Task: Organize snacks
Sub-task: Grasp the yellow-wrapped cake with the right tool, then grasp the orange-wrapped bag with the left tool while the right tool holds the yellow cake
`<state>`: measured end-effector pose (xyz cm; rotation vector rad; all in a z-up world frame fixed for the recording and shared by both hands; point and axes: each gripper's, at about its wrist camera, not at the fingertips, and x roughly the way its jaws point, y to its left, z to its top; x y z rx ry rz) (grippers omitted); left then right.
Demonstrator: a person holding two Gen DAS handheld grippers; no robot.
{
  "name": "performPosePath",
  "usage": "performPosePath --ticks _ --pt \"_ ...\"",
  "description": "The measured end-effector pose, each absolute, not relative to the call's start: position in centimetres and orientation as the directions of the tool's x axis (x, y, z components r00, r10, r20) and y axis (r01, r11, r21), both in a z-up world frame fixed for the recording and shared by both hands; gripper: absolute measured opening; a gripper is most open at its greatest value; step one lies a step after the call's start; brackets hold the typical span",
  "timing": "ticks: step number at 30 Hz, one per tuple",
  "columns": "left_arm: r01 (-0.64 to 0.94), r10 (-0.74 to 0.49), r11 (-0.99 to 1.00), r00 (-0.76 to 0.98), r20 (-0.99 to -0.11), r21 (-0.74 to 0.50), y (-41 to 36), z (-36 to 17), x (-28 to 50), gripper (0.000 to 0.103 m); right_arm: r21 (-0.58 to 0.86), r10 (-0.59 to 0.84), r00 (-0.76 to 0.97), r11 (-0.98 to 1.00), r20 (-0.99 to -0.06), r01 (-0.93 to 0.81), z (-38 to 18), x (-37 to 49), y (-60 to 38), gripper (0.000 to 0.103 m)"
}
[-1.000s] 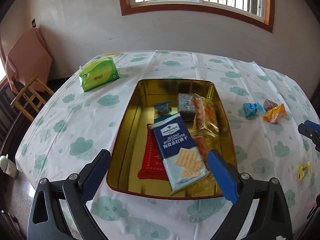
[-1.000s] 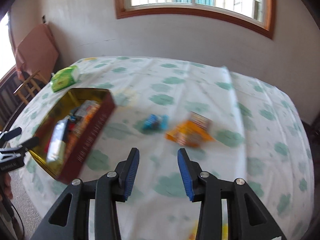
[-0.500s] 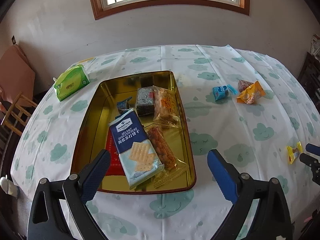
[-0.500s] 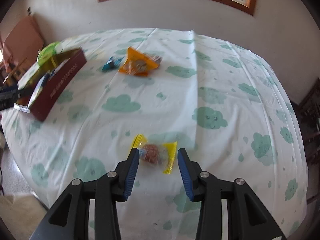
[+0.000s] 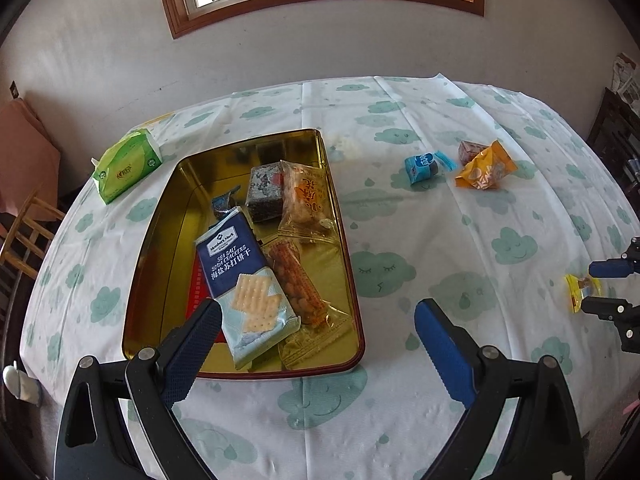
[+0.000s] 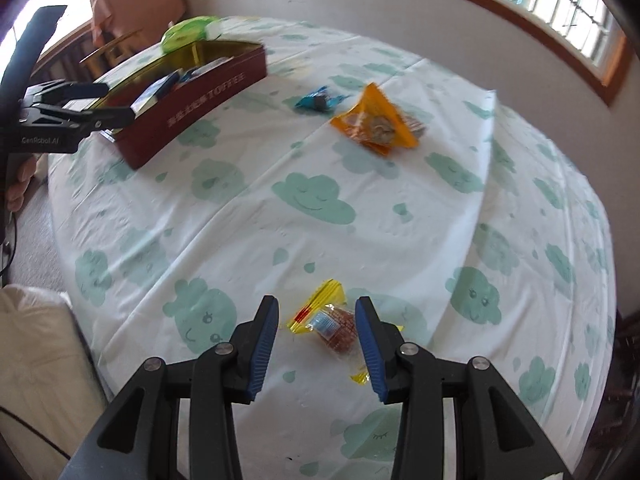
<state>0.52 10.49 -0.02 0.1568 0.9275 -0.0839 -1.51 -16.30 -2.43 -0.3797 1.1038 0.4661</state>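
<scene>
right gripper (image 6: pixel 316 334) open astride the yellow-wrapped snack (image 6: pixel 328 322), its near end hidden; left gripper (image 5: pixel 318 334) open.

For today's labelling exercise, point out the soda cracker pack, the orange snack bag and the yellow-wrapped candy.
soda cracker pack (image 5: pixel 234 258): left wrist view, on its dark blue printed panel.
orange snack bag (image 6: pixel 374 122): right wrist view, on the middle of its front.
yellow-wrapped candy (image 6: pixel 334 326): right wrist view, on the brown sweet inside its clear wrapper.
</scene>
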Motion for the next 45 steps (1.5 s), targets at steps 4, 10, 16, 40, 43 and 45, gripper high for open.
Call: performPosePath --ticks 4,10,16,40,43,45 --pt "0.140 -0.004 0.985 0.593 -0.805 0.098 10.4 -0.1 0.5 0.096 -0.028 0.182 0.311 0.823 -0.933 -0.567 -2.6 -0.7 -16.6 0.042" --pt "0.144 -0.003 0.984 0.587 -0.810 0.101 10.2 -0.4 0.5 0.096 -0.028 0.162 0.277 0.818 -0.947 -0.574 -3.1 -1.1 -17.3 0.043" --pt "0.165 -0.014 0.981 0.583 -0.813 0.102 9.4 -0.7 0.3 0.096 -0.015 0.177 0.301 0.841 -0.937 -0.540 -4.0 -1.2 -17.9 0.043" --pt "0.295 -0.127 0.951 0.645 -0.753 0.093 2.7 -0.3 4.8 0.096 -0.081 -0.043 0.612 0.996 -0.790 -0.035 -5.4 6.4 -22.5 0.029" --pt "0.350 -0.173 0.933 0.635 -0.753 0.081 0.6 -0.4 6.2 0.096 -0.070 -0.064 0.626 0.997 -0.777 0.015 -5.6 6.5 -23.7 0.029" --pt "0.386 -0.201 0.920 0.616 -0.761 0.070 -0.9 -0.9 7.3 0.095 -0.062 -0.068 0.628 0.998 -0.775 0.030 -5.7 6.7 -24.3 0.029"
